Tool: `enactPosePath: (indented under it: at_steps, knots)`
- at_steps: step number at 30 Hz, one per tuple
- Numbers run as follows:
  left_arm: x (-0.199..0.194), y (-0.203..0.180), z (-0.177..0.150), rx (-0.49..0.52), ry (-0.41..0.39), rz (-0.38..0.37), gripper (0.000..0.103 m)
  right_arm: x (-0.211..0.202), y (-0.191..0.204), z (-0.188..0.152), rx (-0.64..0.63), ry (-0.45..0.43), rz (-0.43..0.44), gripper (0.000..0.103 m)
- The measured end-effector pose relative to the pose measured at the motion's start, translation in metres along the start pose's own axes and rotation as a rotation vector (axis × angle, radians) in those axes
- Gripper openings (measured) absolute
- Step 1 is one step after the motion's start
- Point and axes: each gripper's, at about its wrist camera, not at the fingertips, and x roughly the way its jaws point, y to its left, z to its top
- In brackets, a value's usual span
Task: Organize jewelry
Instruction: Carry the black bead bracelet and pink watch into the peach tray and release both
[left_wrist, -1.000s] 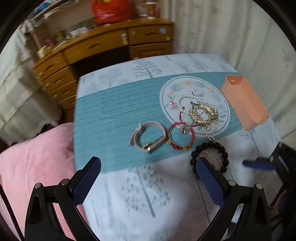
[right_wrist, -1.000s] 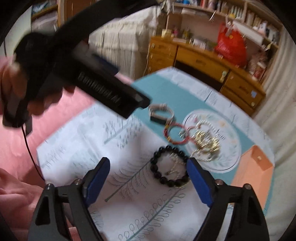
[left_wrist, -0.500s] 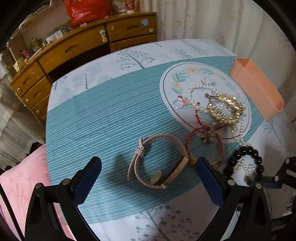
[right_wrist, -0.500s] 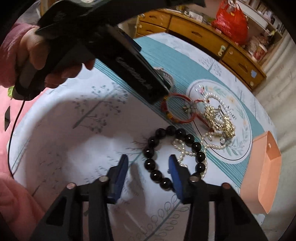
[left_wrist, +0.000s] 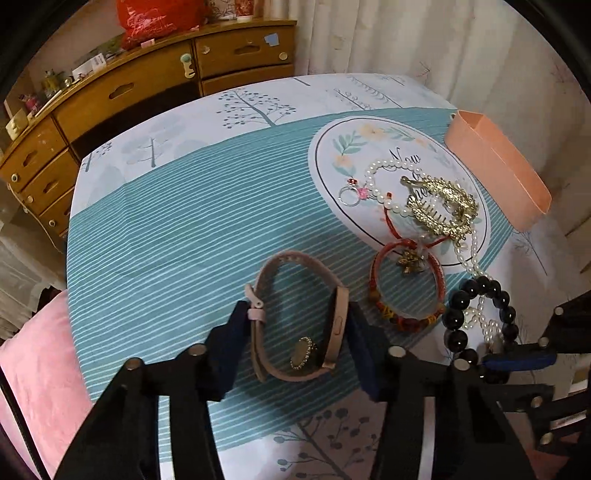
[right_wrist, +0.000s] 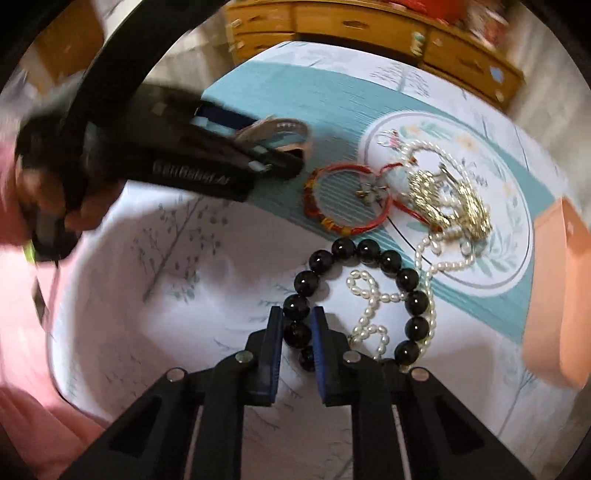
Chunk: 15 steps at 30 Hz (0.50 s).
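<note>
A: The left gripper (left_wrist: 295, 325) straddles the pink watch (left_wrist: 297, 317) lying on the teal-striped cloth of the surface (left_wrist: 184, 229). The watch's loop runs lengthwise from about 6 to 12 o'clock in the left wrist view, dial toward 6. The jaws are closing, pads just at the strap's two sides; whether they press yet I cannot tell.

B: And the right gripper (right_wrist: 297, 325)?

A: Closing too, its pads against one bead of the black bead bracelet (right_wrist: 364, 295), at that ring's 8 o'clock. A pearl strand (right_wrist: 373, 299) loops through the ring toward 1 o'clock.

B: Versus a second ago?

A: Both grippers stood wide then, well above the cloth; each has since dropped and narrowed over its piece.

B: What does one view add?

A: Only the left wrist view shows the watch dial and the small ring (left_wrist: 351, 194) plainly. The right wrist view shows the hand (right_wrist: 55, 199) carrying the left gripper. Both catch the red cord bracelet (left_wrist: 406, 284), gold hair comb (left_wrist: 441, 210) and peach box (left_wrist: 495, 166) at 2 o'clock.
</note>
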Motion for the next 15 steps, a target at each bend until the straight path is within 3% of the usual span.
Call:
enactPosePath:
  at_steps: [3, 6, 15]
  knots:
    - [-0.002, 0.005, 0.001, -0.035, 0.008, -0.011, 0.033, -0.016, -0.009, 0.003, 0.113, -0.044, 0.056, 0.015]
    - [-0.003, 0.007, 0.001, -0.062, 0.012, -0.012, 0.029, -0.035, -0.018, 0.009, 0.182, -0.105, 0.09, 0.015]
    - [-0.031, -0.005, -0.003, -0.148, 0.003, 0.039, 0.028, -0.093, -0.043, 0.023, 0.251, -0.264, 0.138, 0.015]
